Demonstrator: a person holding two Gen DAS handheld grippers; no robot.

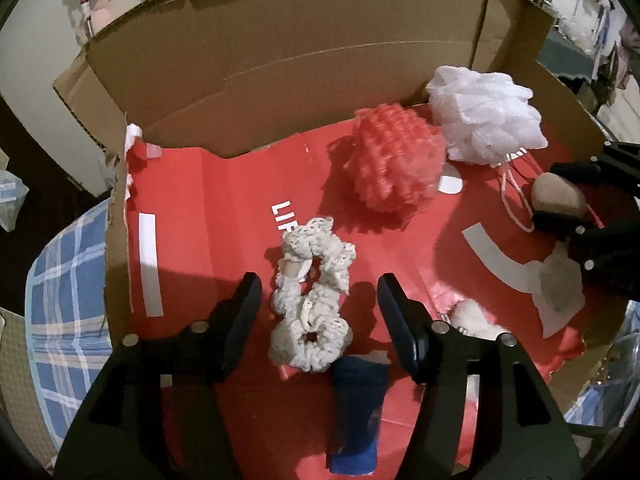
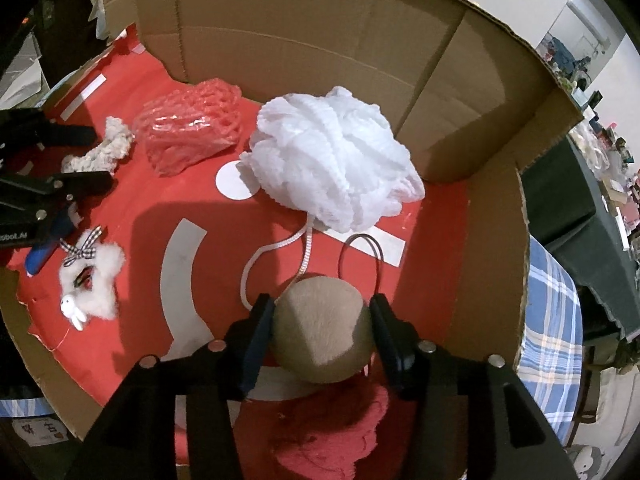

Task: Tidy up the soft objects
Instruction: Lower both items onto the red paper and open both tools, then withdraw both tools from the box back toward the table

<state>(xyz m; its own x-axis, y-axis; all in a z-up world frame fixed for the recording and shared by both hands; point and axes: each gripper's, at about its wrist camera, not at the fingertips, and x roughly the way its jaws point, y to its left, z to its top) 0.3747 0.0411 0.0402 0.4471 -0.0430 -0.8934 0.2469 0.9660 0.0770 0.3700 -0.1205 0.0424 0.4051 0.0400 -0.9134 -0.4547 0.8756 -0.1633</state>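
My left gripper [image 1: 318,300] is open, its fingers on either side of a cream knitted scrunchie [image 1: 310,296] lying on the red cardboard sheet [image 1: 224,208]. It shows from the side in the right wrist view [image 2: 98,160]. My right gripper [image 2: 322,320] is shut on a beige plush ball [image 2: 320,328], seen also in the left wrist view [image 1: 558,196]. A red mesh pouf [image 1: 396,160] and a white mesh pouf [image 2: 336,164] with a cord lie further back. A blue soft object [image 1: 358,412] lies below the scrunchie.
A white fluffy clip with a checked bow [image 2: 90,280] lies left of my right gripper. A red cloth [image 2: 328,432] lies under it. Brown cardboard walls [image 2: 320,32] ring the red sheet. A blue plaid cloth [image 1: 64,300] covers the table around it.
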